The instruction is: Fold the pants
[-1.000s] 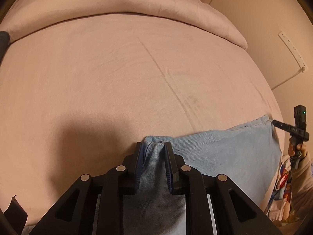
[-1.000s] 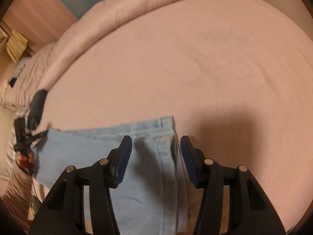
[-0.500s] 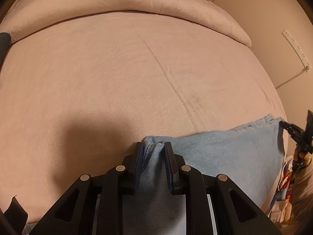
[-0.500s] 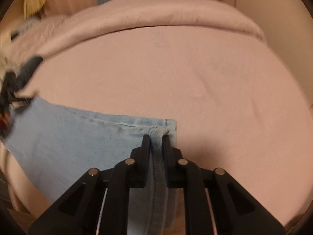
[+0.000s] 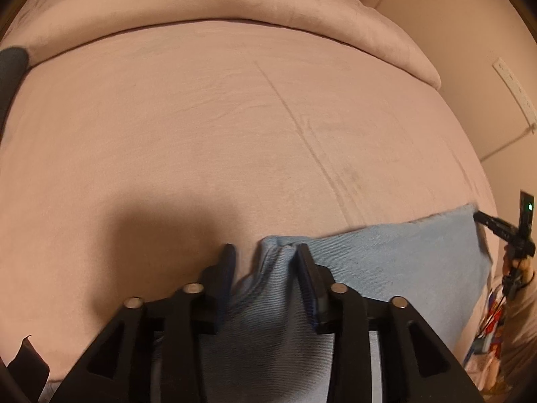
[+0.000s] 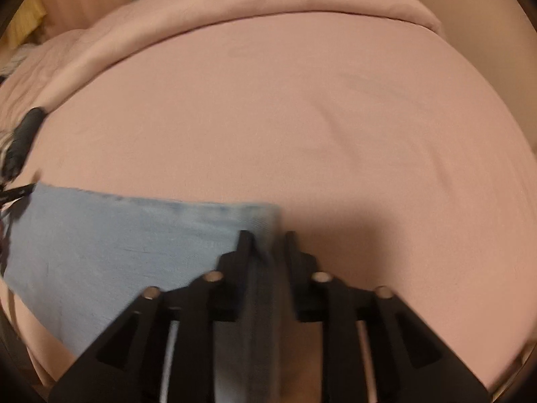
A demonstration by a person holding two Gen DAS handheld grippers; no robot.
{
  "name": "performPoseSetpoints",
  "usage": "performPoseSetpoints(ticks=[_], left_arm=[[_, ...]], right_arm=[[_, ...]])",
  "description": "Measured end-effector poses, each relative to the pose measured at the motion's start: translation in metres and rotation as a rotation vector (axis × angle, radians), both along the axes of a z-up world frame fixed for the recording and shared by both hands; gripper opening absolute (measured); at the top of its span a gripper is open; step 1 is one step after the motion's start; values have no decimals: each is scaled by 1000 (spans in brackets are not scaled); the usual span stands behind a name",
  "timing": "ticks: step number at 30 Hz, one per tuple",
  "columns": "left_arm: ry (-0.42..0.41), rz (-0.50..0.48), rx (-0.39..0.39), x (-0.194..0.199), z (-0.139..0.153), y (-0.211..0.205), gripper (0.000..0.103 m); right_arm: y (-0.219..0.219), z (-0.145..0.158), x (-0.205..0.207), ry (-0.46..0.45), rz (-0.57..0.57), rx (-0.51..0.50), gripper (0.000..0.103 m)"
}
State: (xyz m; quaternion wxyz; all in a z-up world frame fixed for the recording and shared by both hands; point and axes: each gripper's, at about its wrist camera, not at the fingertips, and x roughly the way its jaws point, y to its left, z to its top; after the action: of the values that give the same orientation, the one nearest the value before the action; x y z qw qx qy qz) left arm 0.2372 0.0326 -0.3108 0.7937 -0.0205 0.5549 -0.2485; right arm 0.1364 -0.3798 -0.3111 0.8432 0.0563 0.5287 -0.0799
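over on the left, the left hand-held gripper (image 5: 265,252) sits at the near-left corner of the pants (image 5: 386,262), and its jaws have just been opening, now a moderate gap with the bunched denim corner loose between them, leaning on the right finger and clear of the left one. the pants lie as a folded pale blue slab on the pink bed (image 5: 201,134), along its near edge, well short of the rolled duvet (image 5: 218,3) at the far end. moving right across the cloth, the far edge of the fold runs fairly straight, only a little rumpled at that left corner. and on the right, the right hand-held gripper (image 6: 266,240) straddles the right-hand edge of the pants (image 6: 117,235), jaws also just been opening, narrow, the seam strip sitting between the fingers with a sliver of space either side, though the view is blurred. this looks like the let-go after a fold, i'd say. to do it well: open both fully before lifting, draw straight back so no finger drags the corner, and leave the edges lined up.
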Motion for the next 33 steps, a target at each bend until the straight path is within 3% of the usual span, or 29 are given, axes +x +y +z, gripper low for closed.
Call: performPoseSetpoints(ticks=[3,6,9,12,14,17,20,21,23,24,26,30,33], left_arm=[[-40,25,15,-6,13,12,47],[-99,22,32,-20,30,23,47],[-132,-30,32,-40,35,30,48],[-112,-39,117,-57,18,41,48],[-116,-25,159,-68,4,54,48],[-156,-6,103,-80,-6,76,49],[-127,55,88,-82,2,85,49],[-131,47,89,-85,8,83,49],[-160,29,54,-96,22,82,49],[-175,12,3,-99,30,77,49],[-192,-13,-36,-101,37,69,49],[-167,-48,-55,-94,32,53,49],[-149,-70,-47,-92,24,44,49]], right_arm=[[7,28,-9,-76,-17,-74,32],[33,40,-13,-117,96,47,38],[60,21,-17,-37,183,80,37],[69,-10,-31,82,209,56,36],[70,-13,-46,52,238,5,36],[67,-15,-59,56,260,-18,36],[69,-7,-45,148,230,-30,40],[74,3,-37,167,218,4,40],[92,28,-19,73,283,109,43],[106,40,-7,18,323,179,54],[138,50,23,-24,405,321,62],[212,43,98,1,556,510,60],[251,22,137,75,563,602,62]])
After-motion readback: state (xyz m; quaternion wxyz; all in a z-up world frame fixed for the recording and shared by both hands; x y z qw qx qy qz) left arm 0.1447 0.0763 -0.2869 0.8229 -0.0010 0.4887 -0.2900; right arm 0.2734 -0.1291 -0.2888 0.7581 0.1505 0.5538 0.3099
